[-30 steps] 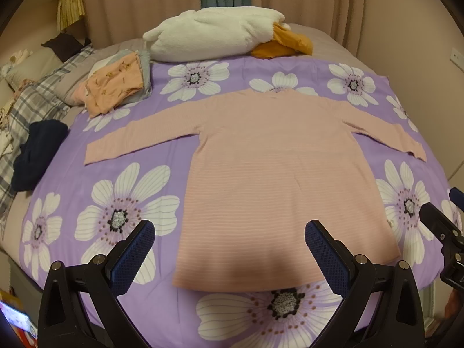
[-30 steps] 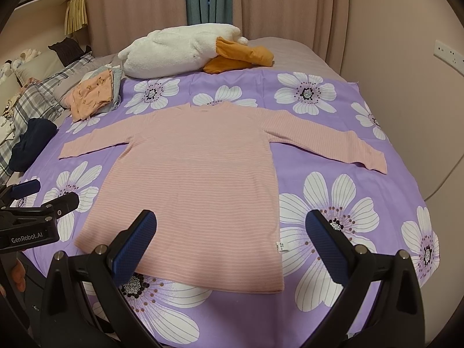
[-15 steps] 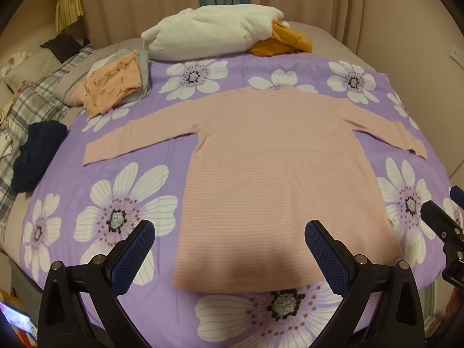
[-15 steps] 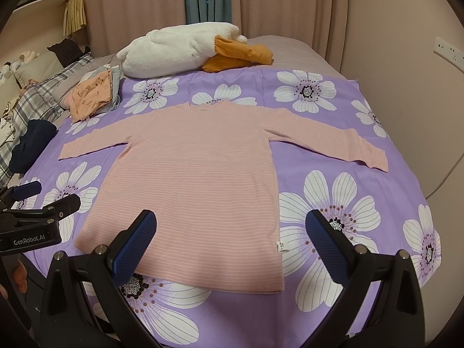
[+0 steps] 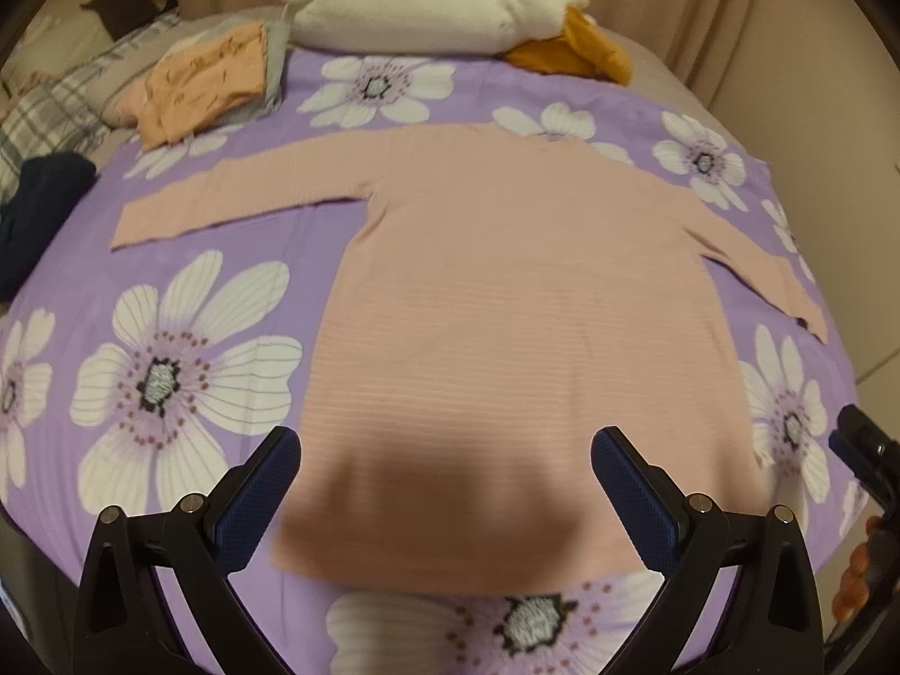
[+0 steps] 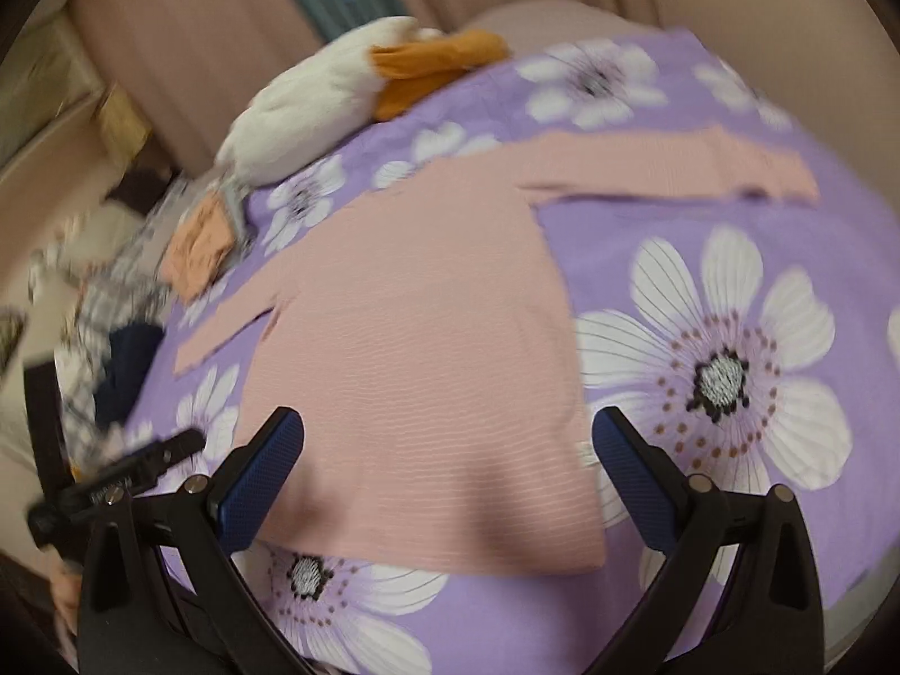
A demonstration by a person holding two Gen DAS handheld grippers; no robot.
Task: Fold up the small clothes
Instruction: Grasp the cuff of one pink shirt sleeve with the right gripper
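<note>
Pink shirt (image 5: 506,304) on floral bedspread (image 5: 185,360)

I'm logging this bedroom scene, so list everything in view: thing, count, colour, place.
long-sleeved top: 1, pink, flat on the sheet, sleeves spread
bed sheet: 1, purple with white flowers, covering the bed
plush toy: 1, white and orange, far end of bed
folded clothes: small stack, peach on grey, far left
dark garment: 1, navy, left edge
plaid fabric: 1, grey check, far left
curtains: pinkish, behind bed
left gripper: 1, black with blue pads, open over the hem
right gripper: 1, same, open over the hem's right corner
</note>
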